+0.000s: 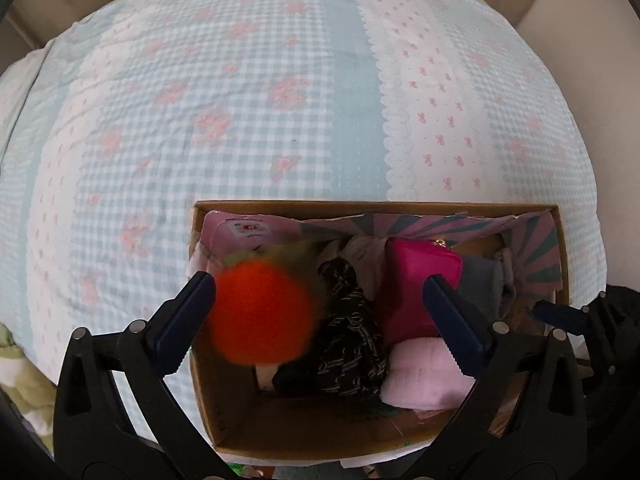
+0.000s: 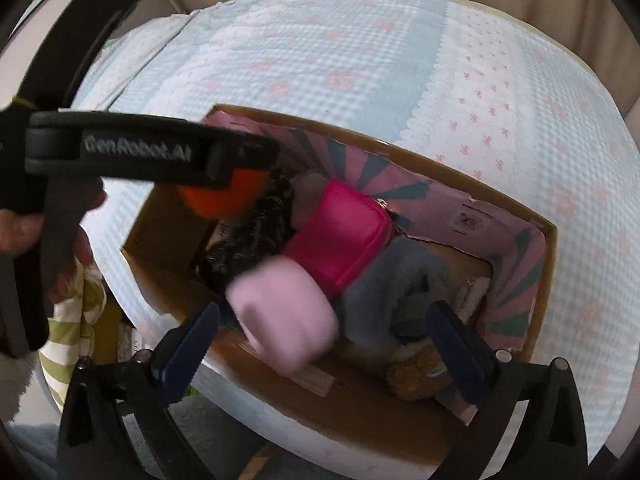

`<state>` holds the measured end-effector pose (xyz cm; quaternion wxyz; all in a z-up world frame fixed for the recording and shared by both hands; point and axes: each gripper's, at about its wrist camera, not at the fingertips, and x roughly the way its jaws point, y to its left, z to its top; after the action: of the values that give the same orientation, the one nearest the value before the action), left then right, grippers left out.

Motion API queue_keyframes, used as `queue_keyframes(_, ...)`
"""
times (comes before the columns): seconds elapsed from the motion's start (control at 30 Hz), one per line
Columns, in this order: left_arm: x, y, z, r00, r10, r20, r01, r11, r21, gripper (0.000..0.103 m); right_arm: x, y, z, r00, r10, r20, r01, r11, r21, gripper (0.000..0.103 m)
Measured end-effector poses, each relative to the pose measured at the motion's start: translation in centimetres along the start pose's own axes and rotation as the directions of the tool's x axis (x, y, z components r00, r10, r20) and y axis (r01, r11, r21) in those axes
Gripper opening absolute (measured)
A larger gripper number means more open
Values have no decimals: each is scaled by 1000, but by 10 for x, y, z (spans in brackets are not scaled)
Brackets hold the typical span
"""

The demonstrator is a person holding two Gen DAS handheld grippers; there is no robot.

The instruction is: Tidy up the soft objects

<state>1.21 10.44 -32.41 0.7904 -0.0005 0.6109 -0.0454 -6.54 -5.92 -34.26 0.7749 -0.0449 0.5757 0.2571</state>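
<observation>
My left gripper [image 1: 320,304] was wide open above the cardboard box [image 1: 224,416] on the checked blanket [image 1: 200,100]. An orange ball [image 1: 260,312] was blurred just beside its left finger, over the box. My right gripper [image 2: 324,336] was also open, with nothing between the fingers. In the box lay a pink purse [image 2: 340,236], a pale pink cloth [image 2: 284,312] and a dark patterned cloth [image 1: 352,328].

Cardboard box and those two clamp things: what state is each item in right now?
Cardboard box: open, partly filled.
Left gripper: open, empty.
Right gripper: open, empty.
Orange plush ball: blurred, loose between the left fingers.
Magenta pouch: in the box.
</observation>
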Motion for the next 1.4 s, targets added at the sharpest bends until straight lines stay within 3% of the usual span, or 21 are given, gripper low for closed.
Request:
queue_keyframes(0.5, -26, 2, 12, 1000, 16, 13, -16, 1000, -14, 103, -16, -22, 15, 1000, -27, 9, 26, 997, 76, 103)
queue_keyframes(0.67, -64, 0, 20, 998, 2, 64, -2, 1000, -11, 103, -46, -25, 28, 998, -43, 56, 36, 993, 116, 103)
queue_keyframes(0.83, -123, -4, 31, 988, -7, 152, 6, 1000, 8, 103, -103, -31, 47, 987, -86, 138, 57, 977, 203, 103)
queue_keyframes(0.97, -186, -12, 40, 966, -10, 258, 5, 1000, 21, 103, -160, -33, 63, 967, -153, 203, 93, 956, 278, 103)
queue_keyframes(1.13, -256, -18, 44, 923, 5, 385, -13, 1000, 20, 103, -233, -30, 74, 922, -258, 290, 152, 928, 340, 103)
queue_keyframes(1.3, -308, -21, 35, 874, 30, 485, -38, 999, 8, 103, -284, -25, 74, 880, -326, 346, 188, 907, 376, 103)
queue_keyframes(1.4, -324, -22, 28, 859, 47, 509, -54, 999, 0, 103, -305, -20, 72, 859, -360, 365, 211, 897, 389, 103)
